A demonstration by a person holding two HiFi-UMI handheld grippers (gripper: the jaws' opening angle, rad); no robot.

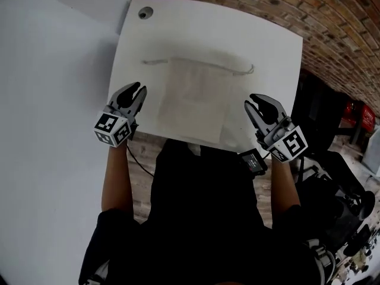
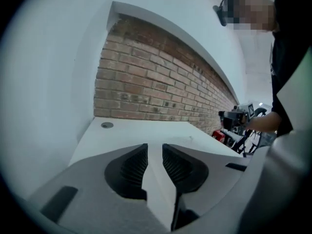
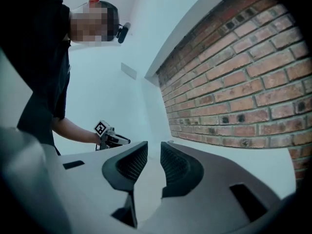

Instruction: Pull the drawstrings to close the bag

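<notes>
our left gripper (image 1: 138, 88) and right gripper (image 1: 251, 101) flank the bag (image 1: 193, 100), jaws apart, empty; drawstrings (image 1: 152, 62) unheld, so next we probably reach far for each end.

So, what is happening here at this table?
A person holds a gripper in each hand over a white table. A pale cloth bag lies flat between them, its cords sticking out at both sides of the far end. The left gripper and the right gripper are both open and empty, away from the cords.
</notes>
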